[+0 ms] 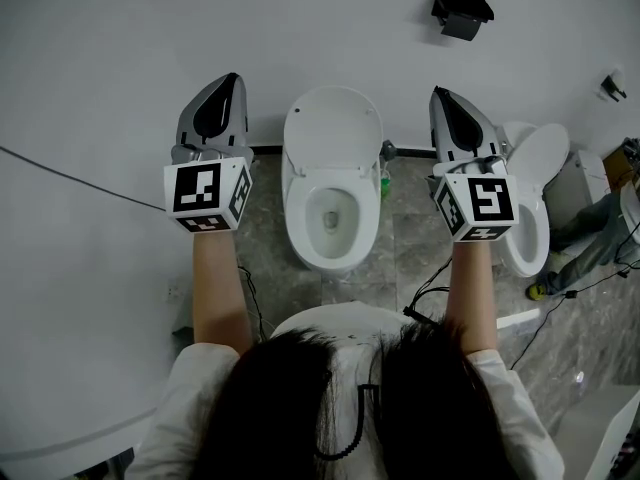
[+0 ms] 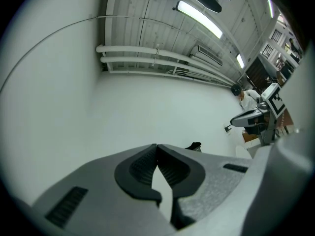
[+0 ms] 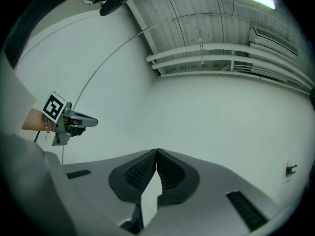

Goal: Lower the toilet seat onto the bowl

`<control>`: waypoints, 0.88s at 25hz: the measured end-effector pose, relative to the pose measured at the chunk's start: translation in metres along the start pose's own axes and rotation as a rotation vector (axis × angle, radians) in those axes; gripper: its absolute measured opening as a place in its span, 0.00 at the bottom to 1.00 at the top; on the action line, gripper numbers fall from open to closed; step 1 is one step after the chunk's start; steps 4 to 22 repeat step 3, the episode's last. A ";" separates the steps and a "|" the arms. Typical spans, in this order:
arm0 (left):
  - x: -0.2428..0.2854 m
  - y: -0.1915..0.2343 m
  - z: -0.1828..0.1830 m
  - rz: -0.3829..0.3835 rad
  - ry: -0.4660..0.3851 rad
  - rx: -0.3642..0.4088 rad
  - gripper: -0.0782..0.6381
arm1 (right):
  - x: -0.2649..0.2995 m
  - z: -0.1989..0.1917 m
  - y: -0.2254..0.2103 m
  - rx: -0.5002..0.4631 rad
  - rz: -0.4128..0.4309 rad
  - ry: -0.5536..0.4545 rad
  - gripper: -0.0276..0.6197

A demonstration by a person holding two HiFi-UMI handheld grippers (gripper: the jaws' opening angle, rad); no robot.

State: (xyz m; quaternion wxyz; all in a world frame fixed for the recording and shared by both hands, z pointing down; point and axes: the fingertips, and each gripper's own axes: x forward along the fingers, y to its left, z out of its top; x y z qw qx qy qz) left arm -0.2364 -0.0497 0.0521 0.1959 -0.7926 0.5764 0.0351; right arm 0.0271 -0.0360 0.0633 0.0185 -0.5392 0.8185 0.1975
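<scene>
In the head view a white toilet stands against the wall, its bowl (image 1: 331,218) uncovered and its seat and lid (image 1: 333,128) tipped up against the wall. My left gripper (image 1: 236,78) is held up left of the toilet, my right gripper (image 1: 438,92) right of it, both well clear of the seat. Each is shut with nothing between its jaws. The left gripper view has the shut left gripper (image 2: 157,146) facing the bare white wall, with the right gripper (image 2: 261,114) off to its side. The right gripper view shows the shut right gripper (image 3: 156,151) and the left gripper (image 3: 66,119); the toilet is in neither gripper view.
A second toilet (image 1: 535,203) with its lid up stands at the right, with a person's leg (image 1: 590,248) beside it. A black box (image 1: 461,13) hangs on the wall above. Cables (image 1: 425,293) lie on the grey tiled floor near my feet.
</scene>
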 end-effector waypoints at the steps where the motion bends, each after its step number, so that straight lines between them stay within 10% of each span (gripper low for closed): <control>1: -0.001 0.000 -0.001 0.000 0.000 0.000 0.12 | 0.000 0.000 0.001 0.000 0.000 -0.001 0.09; 22: -0.002 0.001 -0.002 0.001 -0.001 0.000 0.12 | 0.000 0.000 0.002 0.000 0.000 -0.005 0.09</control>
